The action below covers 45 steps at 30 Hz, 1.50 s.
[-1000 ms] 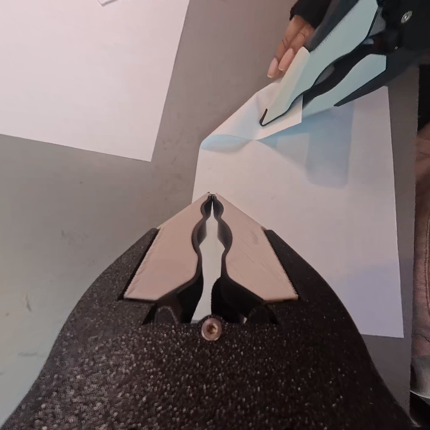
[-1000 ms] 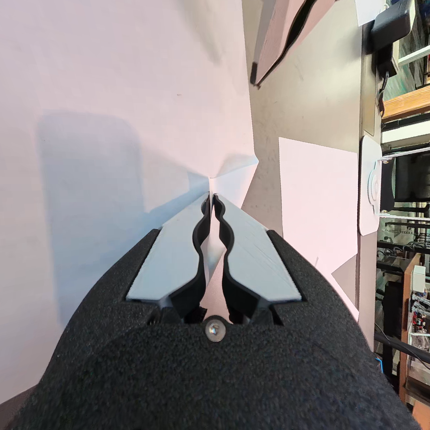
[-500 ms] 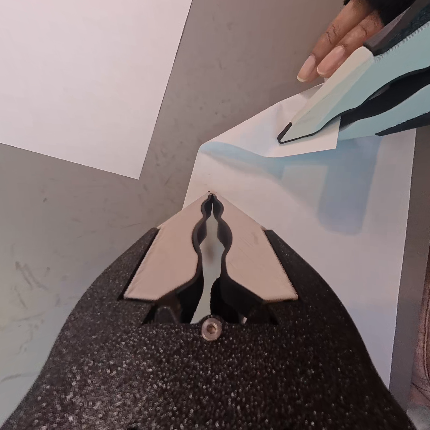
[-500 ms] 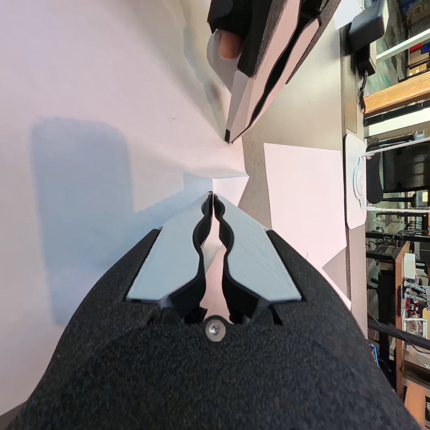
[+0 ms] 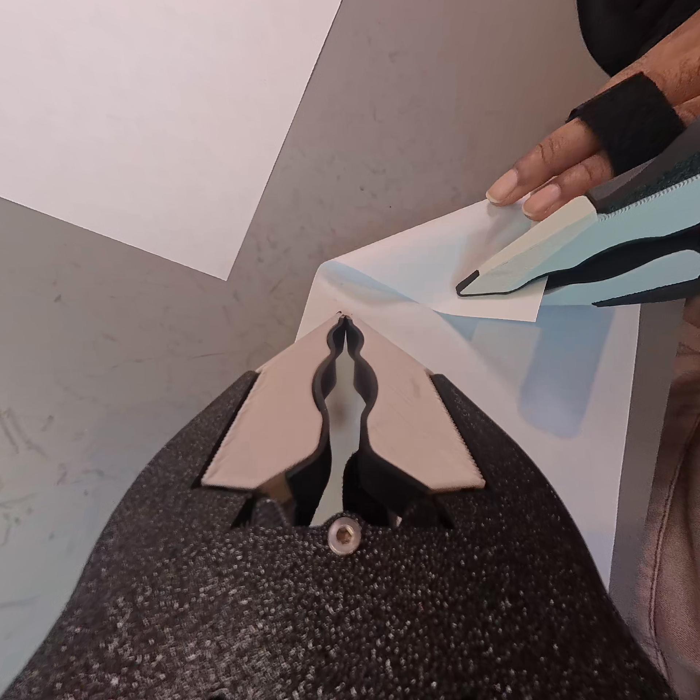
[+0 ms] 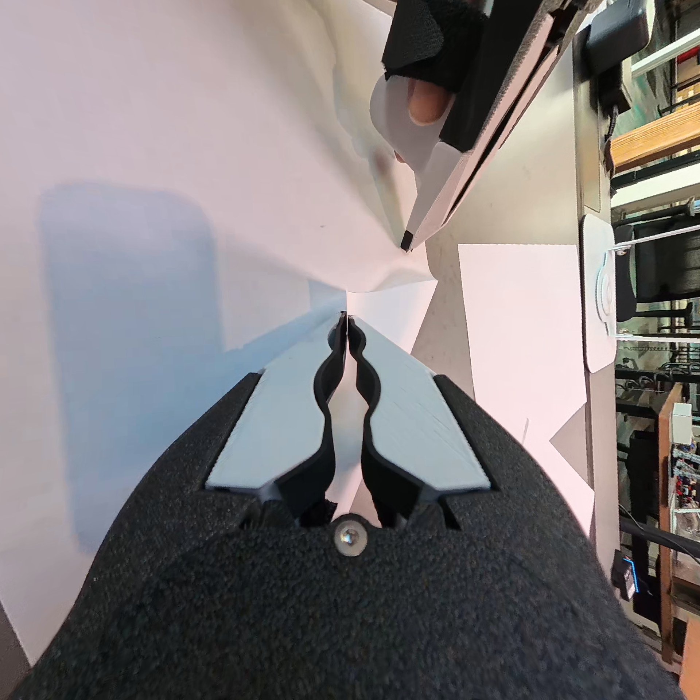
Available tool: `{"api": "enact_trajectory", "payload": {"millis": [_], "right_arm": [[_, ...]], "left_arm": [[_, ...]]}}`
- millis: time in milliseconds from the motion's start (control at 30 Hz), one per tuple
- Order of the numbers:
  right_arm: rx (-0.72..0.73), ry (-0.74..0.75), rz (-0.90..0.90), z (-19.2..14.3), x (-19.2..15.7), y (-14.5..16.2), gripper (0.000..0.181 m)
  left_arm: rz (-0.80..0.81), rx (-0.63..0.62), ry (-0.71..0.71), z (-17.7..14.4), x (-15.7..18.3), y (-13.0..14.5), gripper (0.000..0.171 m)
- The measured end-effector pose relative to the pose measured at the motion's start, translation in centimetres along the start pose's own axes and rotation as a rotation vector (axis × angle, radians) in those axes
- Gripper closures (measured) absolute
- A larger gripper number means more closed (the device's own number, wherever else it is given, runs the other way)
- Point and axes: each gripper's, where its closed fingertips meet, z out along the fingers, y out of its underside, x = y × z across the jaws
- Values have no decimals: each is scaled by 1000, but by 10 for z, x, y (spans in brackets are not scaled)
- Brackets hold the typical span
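Note:
A white paper sheet (image 5: 511, 397) lies on the grey table (image 5: 113, 360). My left gripper (image 5: 342, 316), with beige fingers, is shut, and its tips rest on the sheet near its left edge, at the start of a fold. It also shows in the right wrist view (image 6: 407, 244). My right gripper (image 6: 346, 316), with light blue fingers, is shut on the sheet's far corner. It holds that corner lifted and folded back over the sheet (image 6: 189, 113). In the left wrist view it (image 5: 466, 289) comes in from the right, with the folded flap (image 5: 492, 303) under it.
A second white sheet (image 5: 151, 113) lies on the table to the far left and also shows in the right wrist view (image 6: 519, 322). A hand in a fingerless black glove (image 5: 549, 170) holds the right gripper. A white pad (image 6: 598, 303) and shelves stand beyond the table edge. My right fingertips sit around 7 cm from my left ones.
The right gripper has carried the gripped corner further over the sheet, toward the left gripper, making the flap larger. The left gripper's tips have come onto the sheet at the fold.

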Motion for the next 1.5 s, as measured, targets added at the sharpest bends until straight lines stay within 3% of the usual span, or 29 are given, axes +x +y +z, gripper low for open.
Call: {"api": "enact_trajectory", "payload": {"millis": [200,267,467,733,1167,1500], "right_arm": [[17,-41,18,0,0,0,181],[20,-58,36,1,0,1,181],[29,-88,45,1,0,1,181],[24,-110,0,-4,2,10,181],[10,-140,-6,-4,8,20,181],[21,-164,127,-6,4,18,181]], "left_arm": [[12,-31,86,-15,-4,-17,171],[88,-104,132,-16,0,-16,171],[247,-280,105,4,-5,-7,171],[376,-351,105,7,-8,-8,171],[381,-329,111,7,-8,-8,171],[251,-252,92,6,-10,-10,171]]}}
